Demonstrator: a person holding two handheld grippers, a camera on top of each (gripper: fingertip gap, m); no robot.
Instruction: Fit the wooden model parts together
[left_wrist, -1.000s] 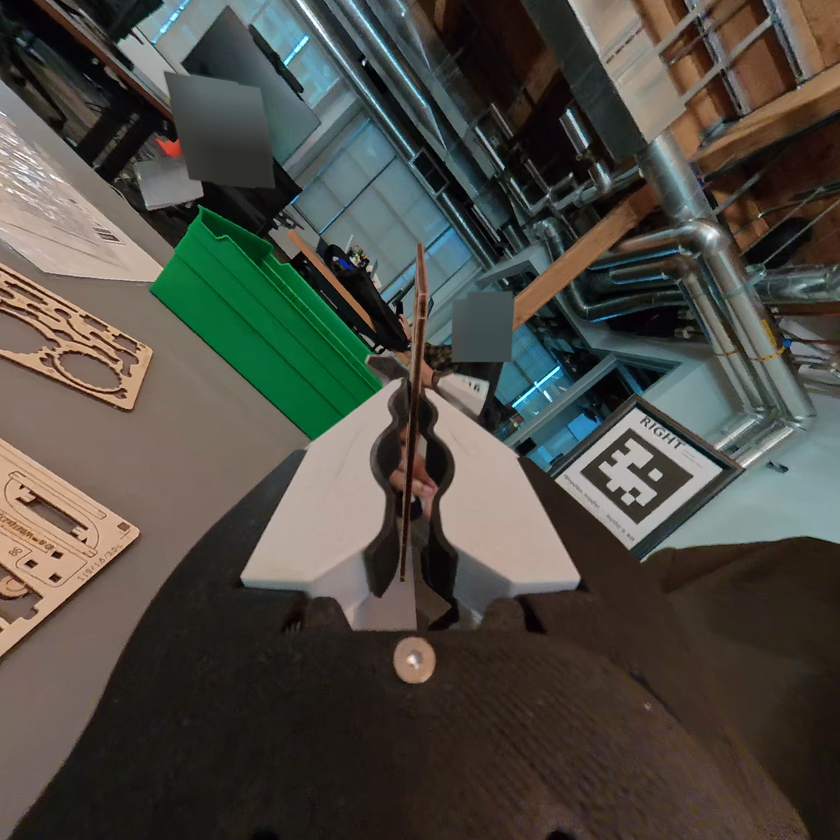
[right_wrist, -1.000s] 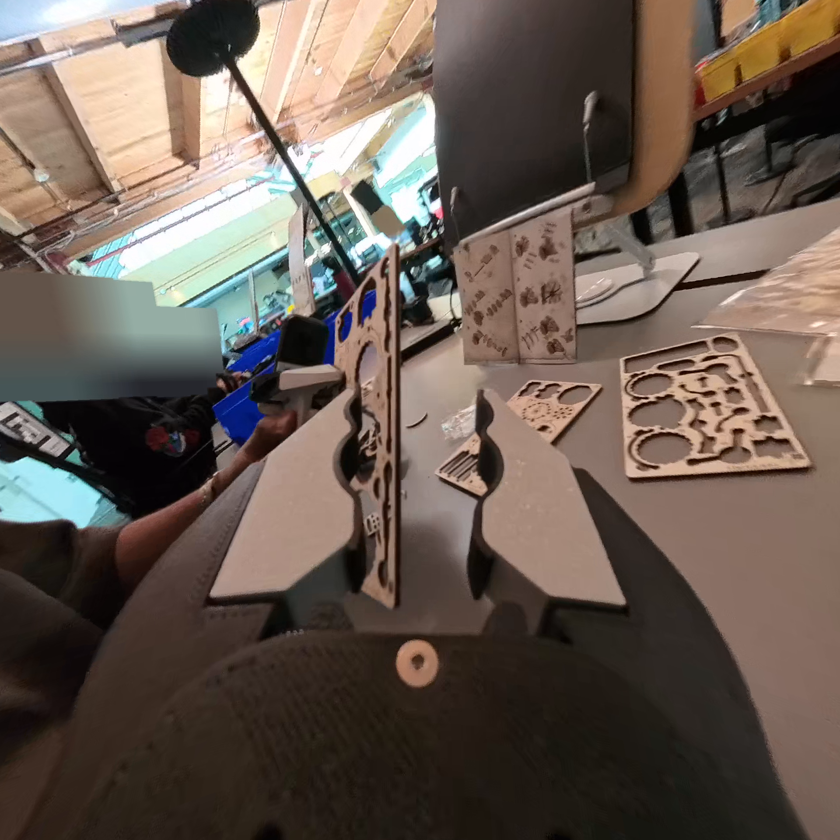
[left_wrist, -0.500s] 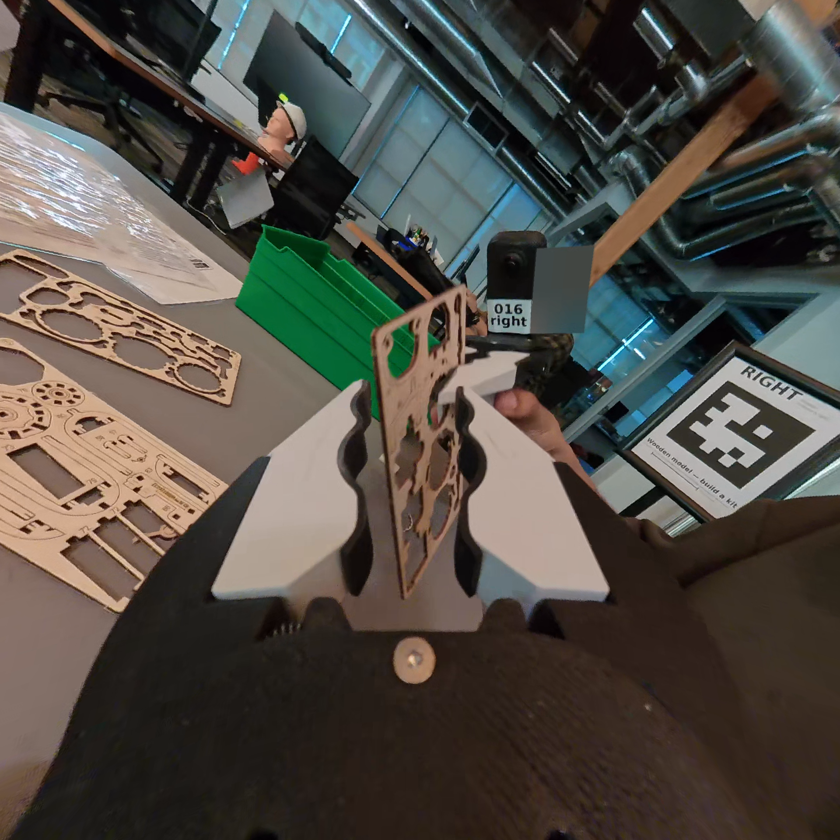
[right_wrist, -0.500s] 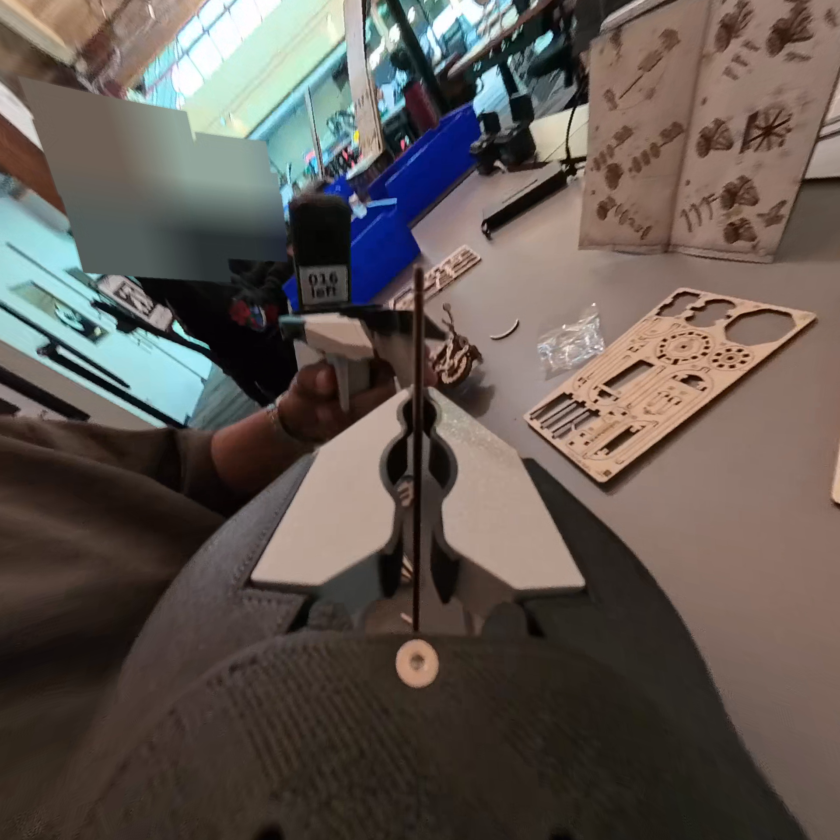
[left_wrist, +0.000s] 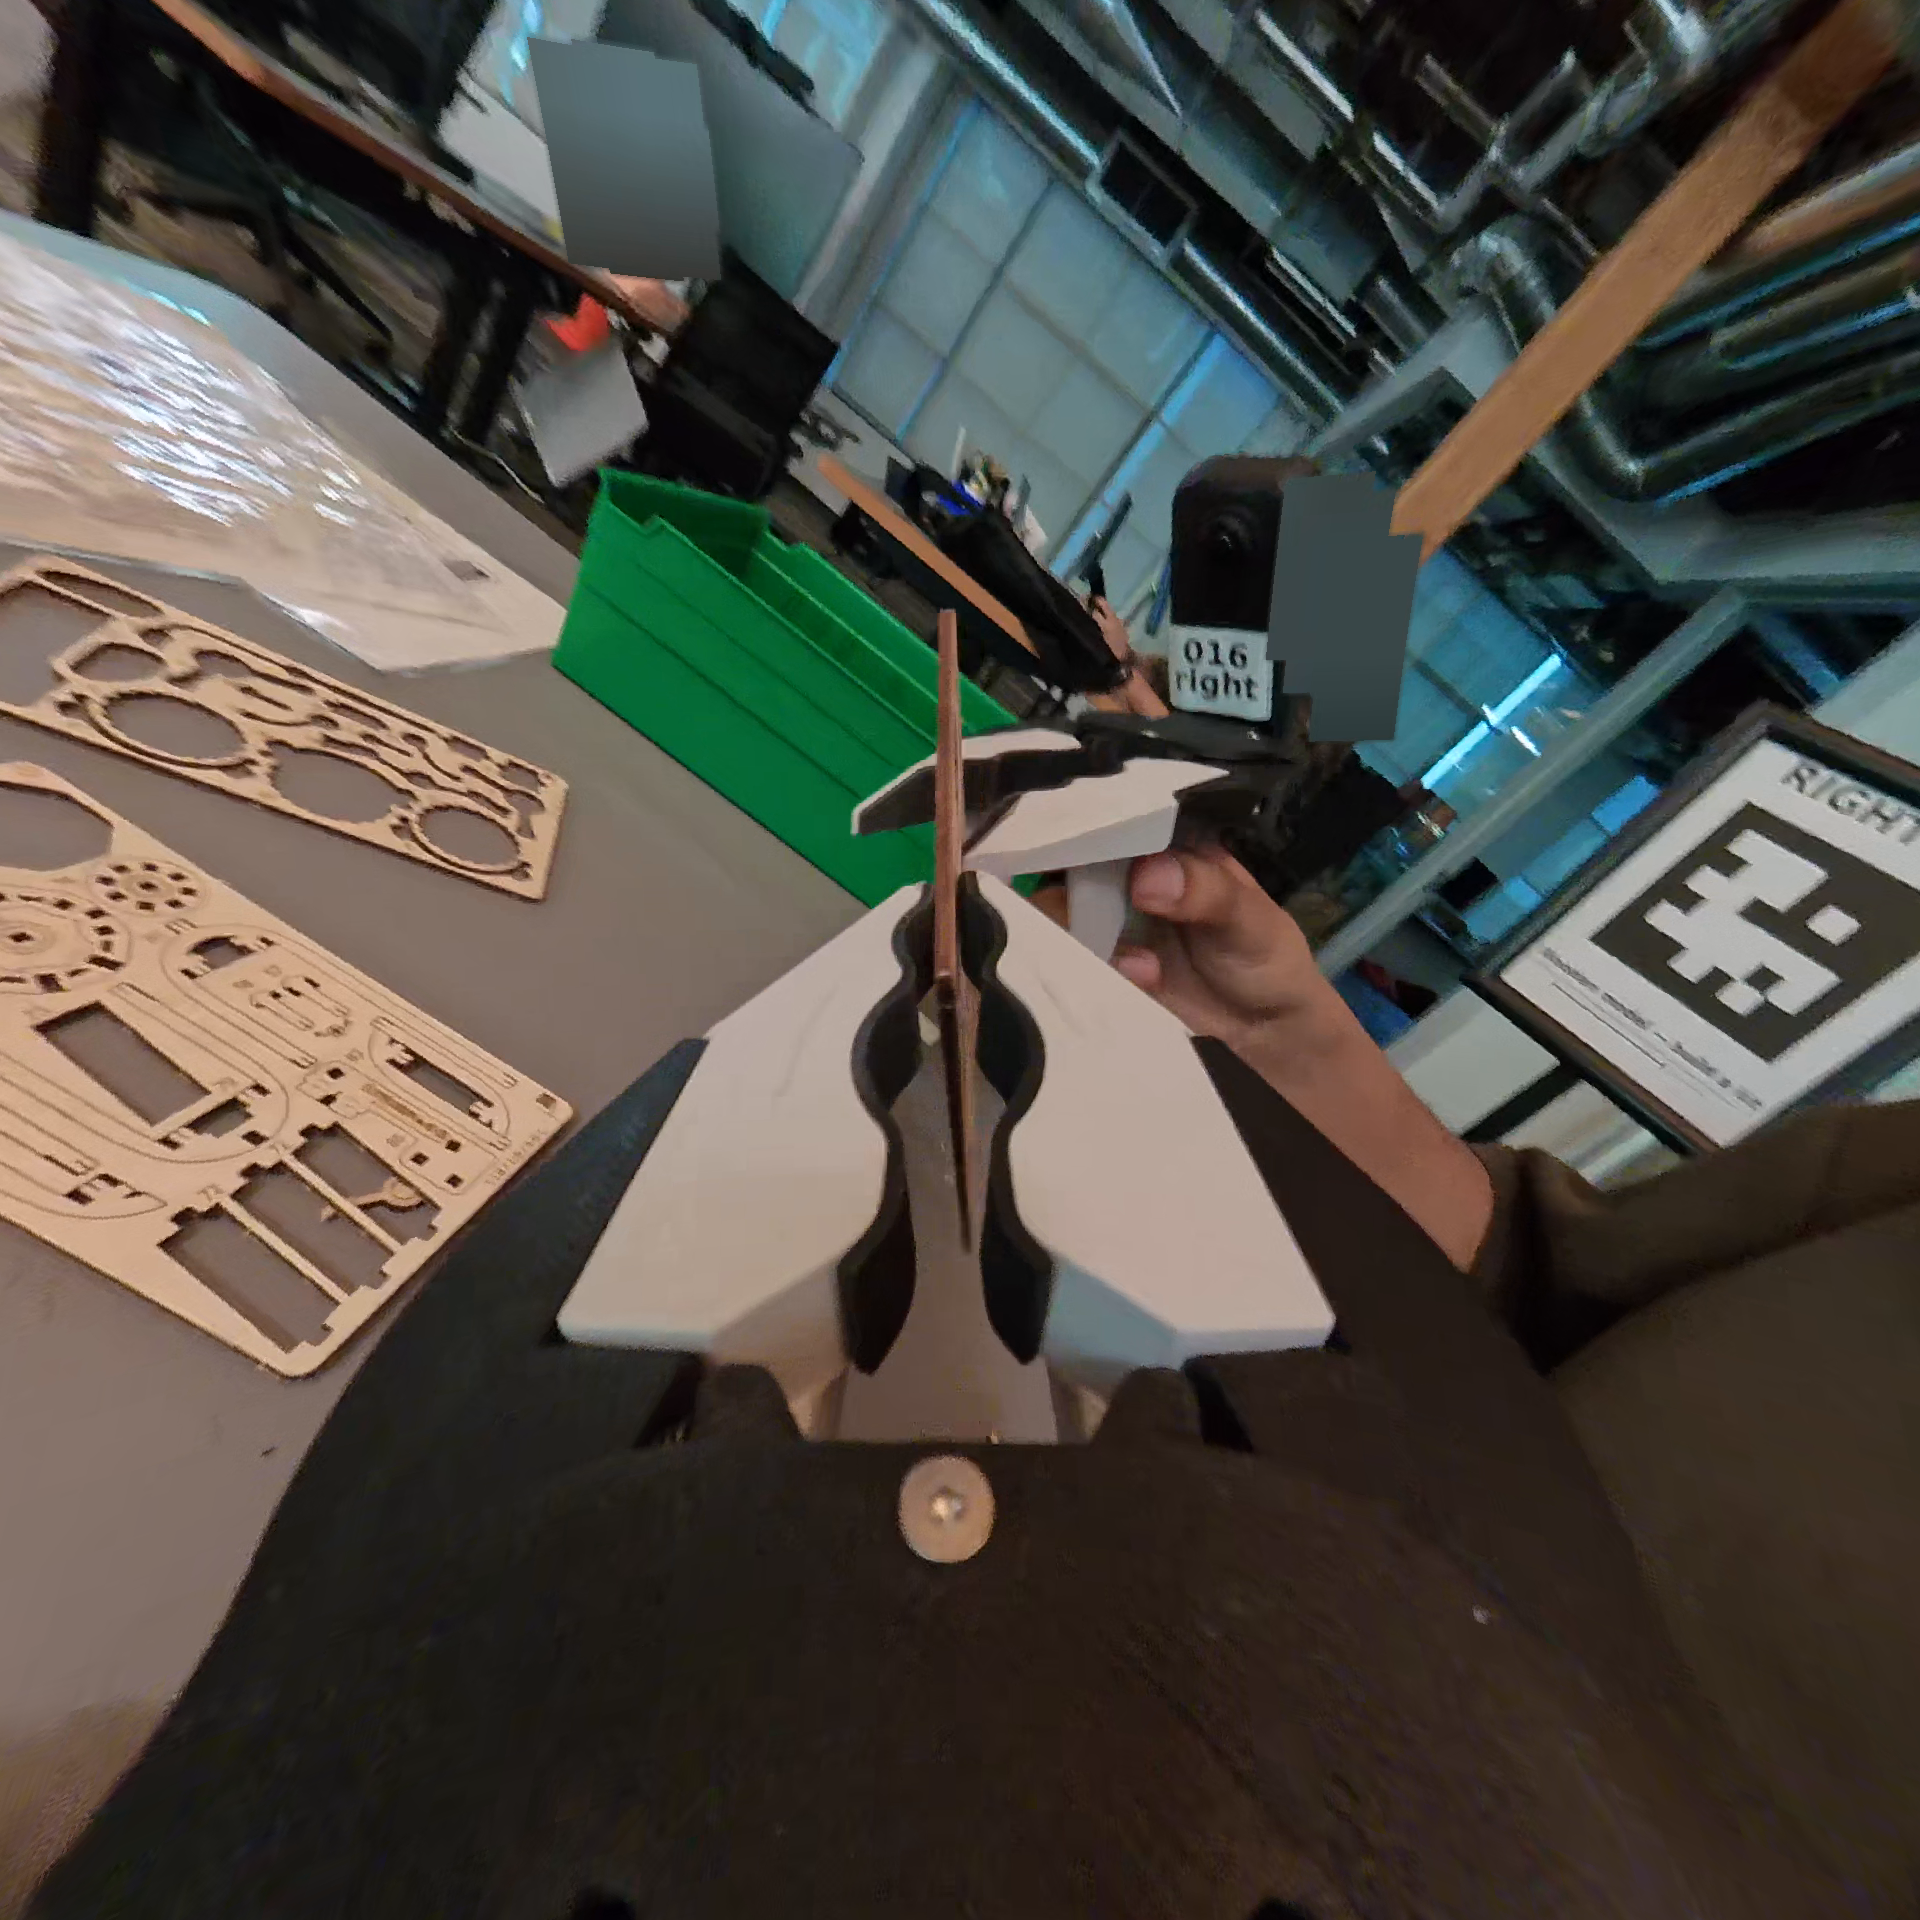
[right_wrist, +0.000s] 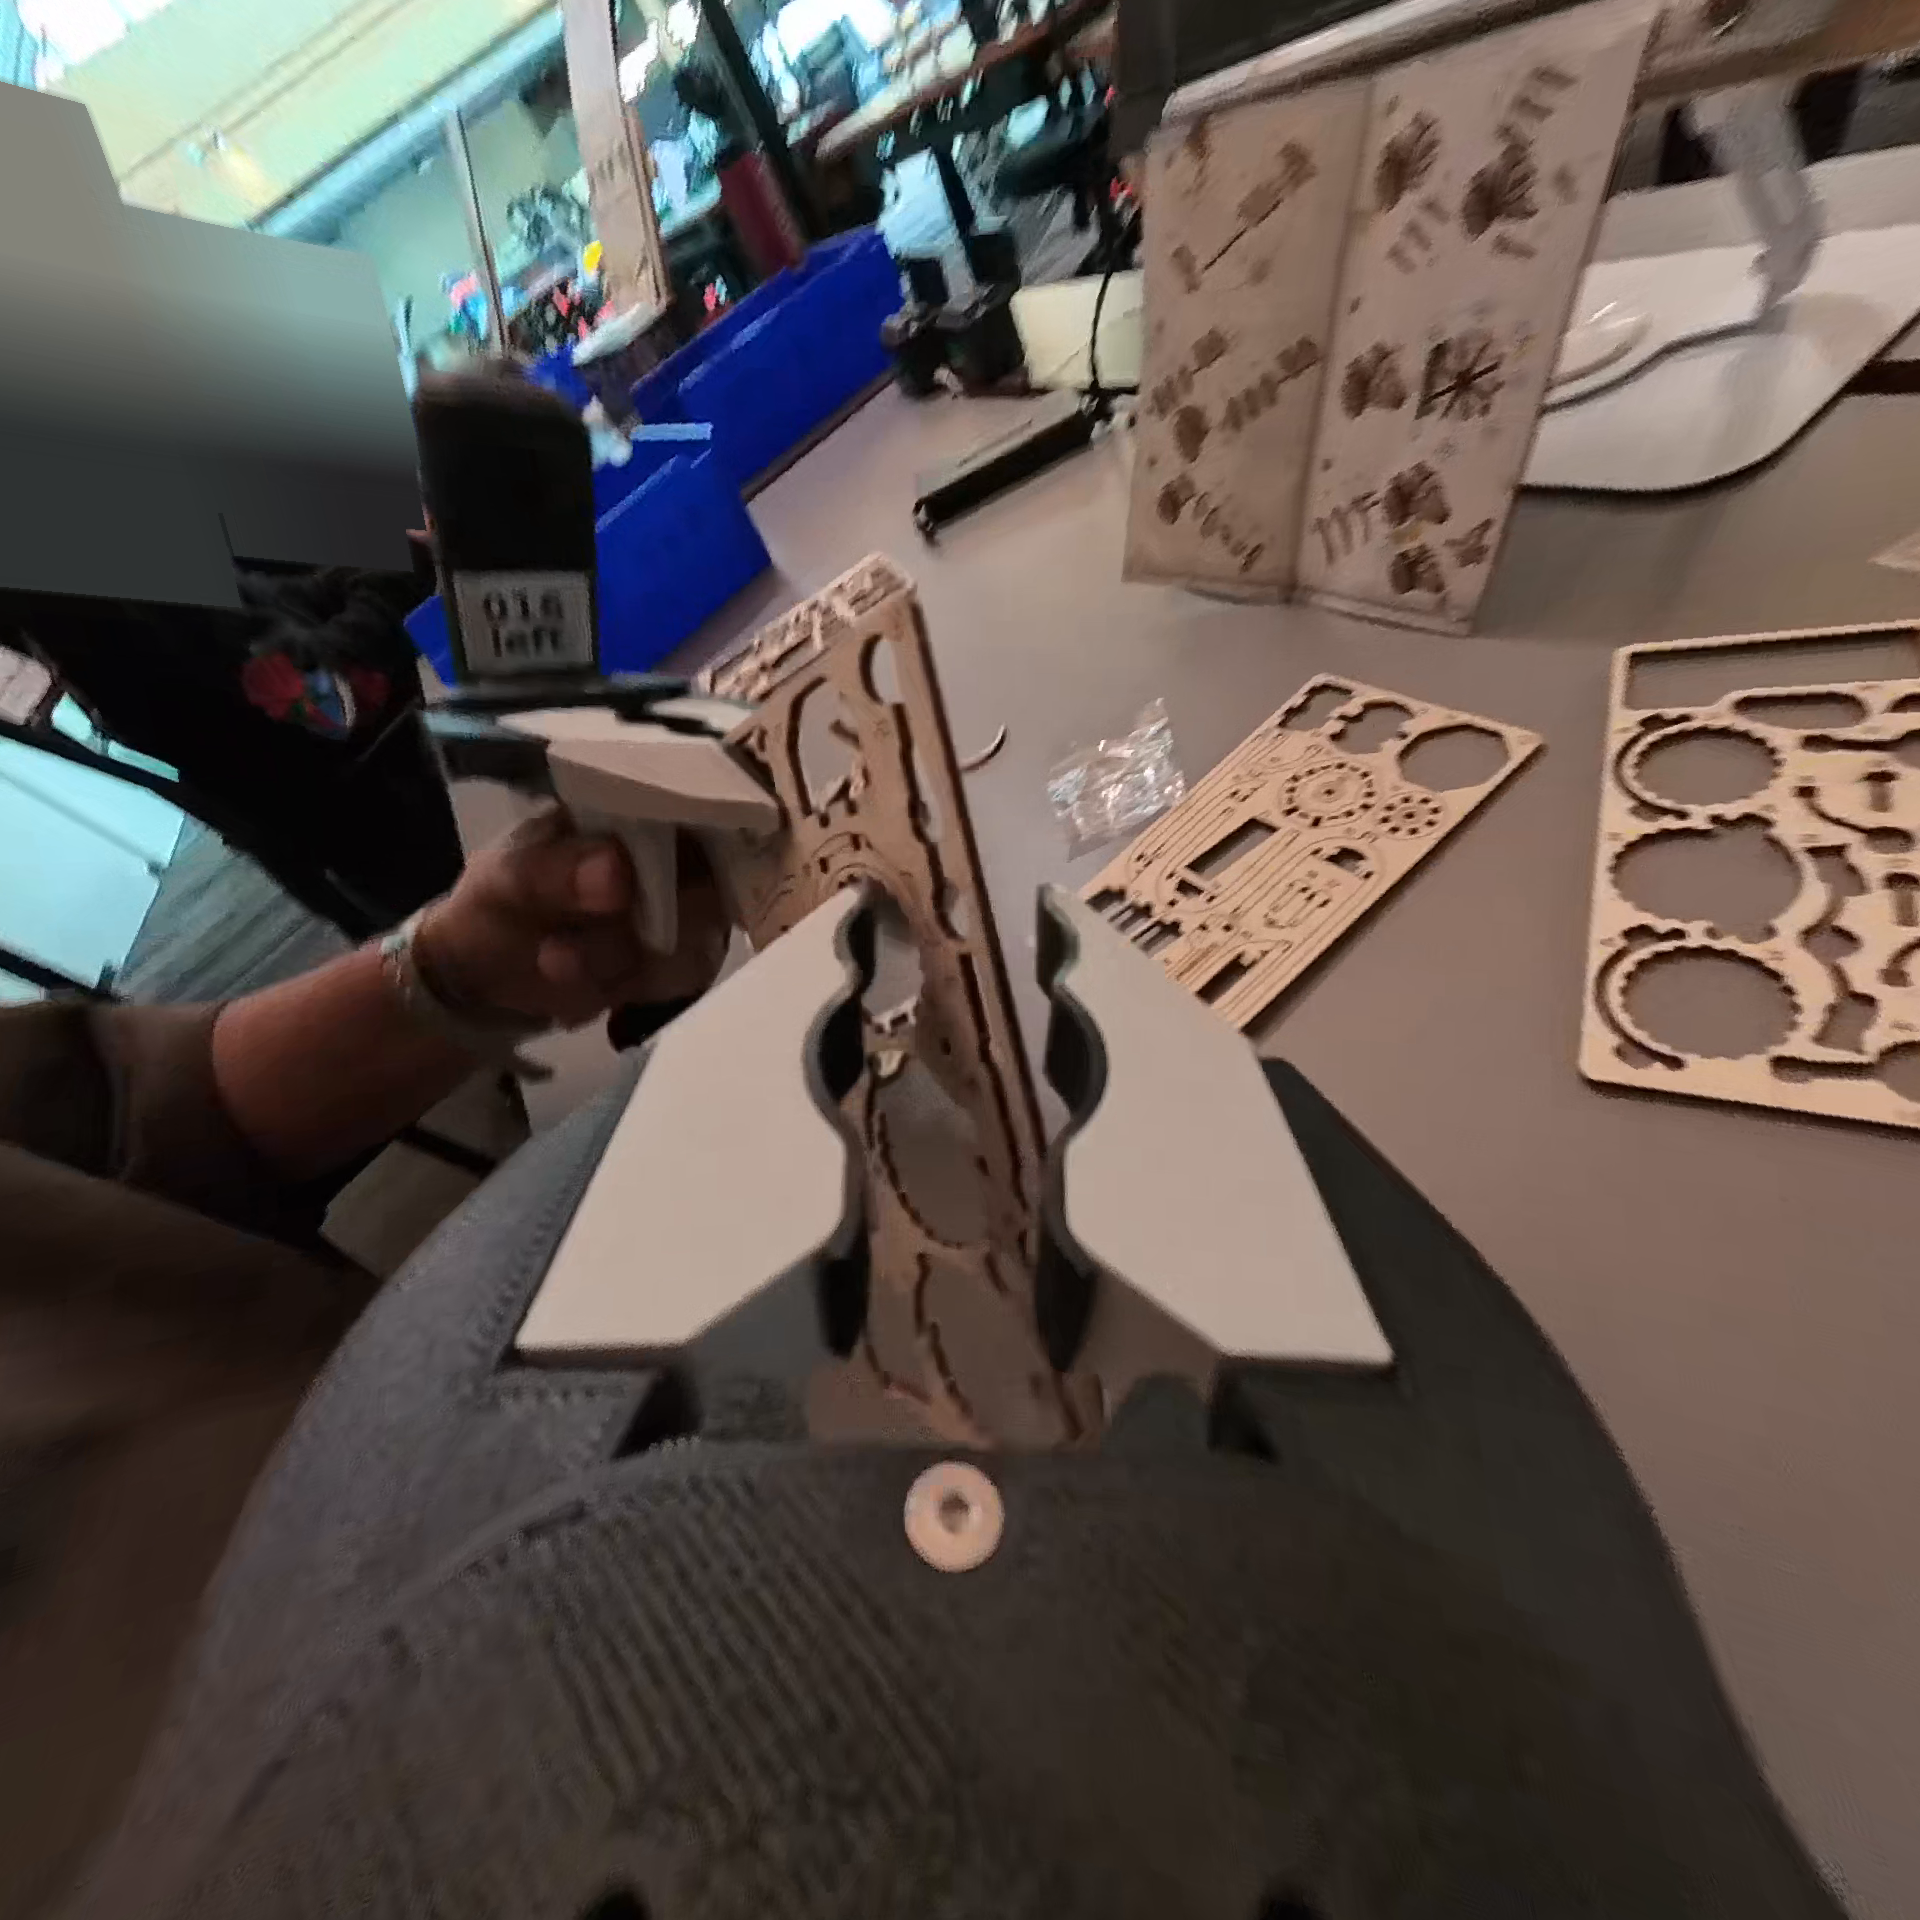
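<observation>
A thin wooden parts sheet (left_wrist: 948, 748) stands edge-on between the fingers of my left gripper (left_wrist: 945, 904), which is shut on it. In the right wrist view the same sheet (right_wrist: 914, 790) shows its cut-out face and passes slantwise between the fingers of my right gripper (right_wrist: 956, 904), whose jaws stand apart. The left gripper (right_wrist: 727, 790) clamps the sheet's left edge there. In the left wrist view the right gripper (left_wrist: 997, 810) reaches in from the right, its fingers either side of the sheet. The sheet is held above the grey table (right_wrist: 1455, 1299).
Two more wooden sheets lie flat at the left (left_wrist: 281, 727) (left_wrist: 208, 1091) and at the right (right_wrist: 1299, 831) (right_wrist: 1766, 883). A small plastic bag (right_wrist: 1117, 769), a standing folded leaflet (right_wrist: 1351, 312), a green bin (left_wrist: 748, 665), blue bins (right_wrist: 675, 499) and a framed marker sign (left_wrist: 1714, 914) surround them. The left gripper's tips are roughly 4 cm from the right gripper's.
Half a second ago my right gripper was shut on the sheet and my left was open. Now my left is shut on it and my right has opened.
</observation>
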